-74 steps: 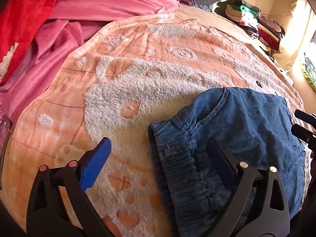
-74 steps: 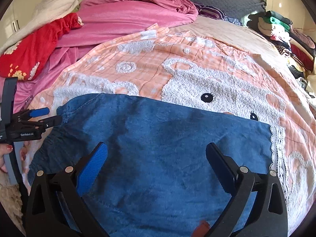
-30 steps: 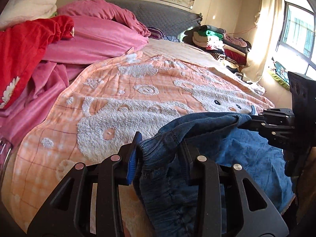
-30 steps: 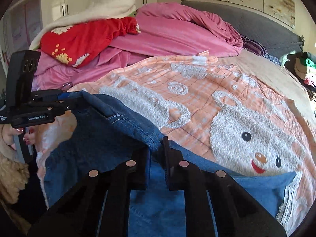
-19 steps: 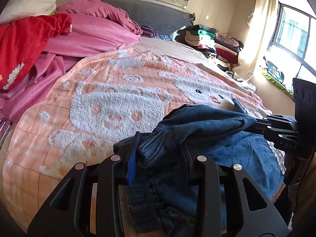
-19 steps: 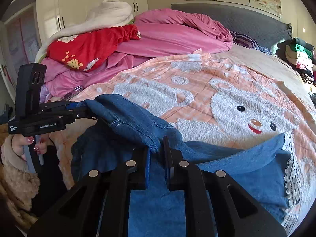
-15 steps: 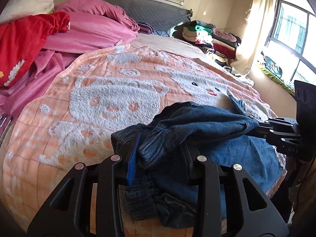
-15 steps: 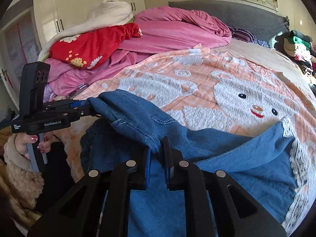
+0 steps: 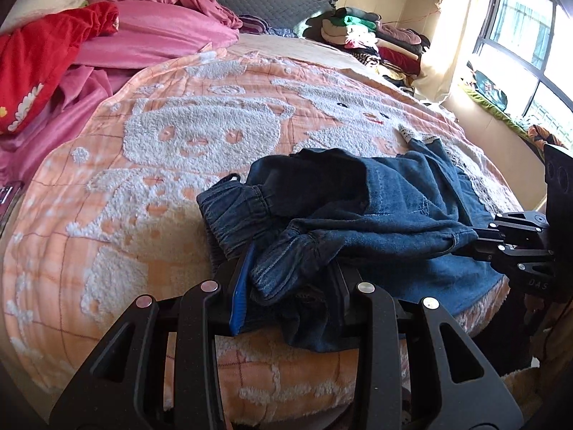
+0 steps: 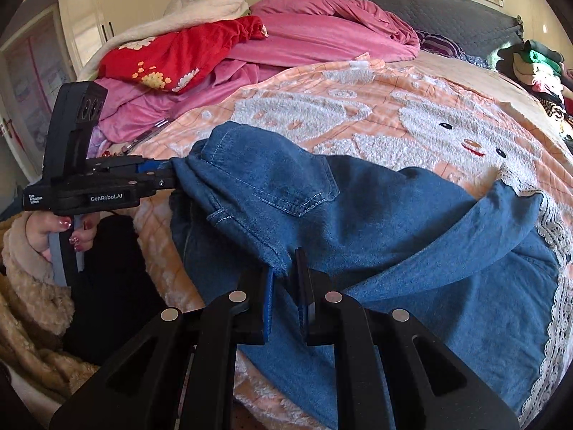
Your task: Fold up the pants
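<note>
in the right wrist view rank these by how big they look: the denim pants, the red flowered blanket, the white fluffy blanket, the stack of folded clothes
1. denim pants, largest by far, though nearest the camera.
2. red flowered blanket.
3. white fluffy blanket, near the red one in size; that order is unsure.
4. stack of folded clothes, smallest, but far away and cut off by the frame edge.

Blue denim pants (image 10: 412,222), peach bear-patterned blanket (image 9: 150,165)

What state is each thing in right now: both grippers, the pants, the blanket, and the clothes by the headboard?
left gripper: shut on the pants' elastic waistband.
right gripper: shut on a denim edge.
pants: partly lifted, draped between the grippers, lace hem on the blanket.
bear blanket: spread flat.
clothes pile: folded, stacked.
pink duvet: rumpled.
</note>
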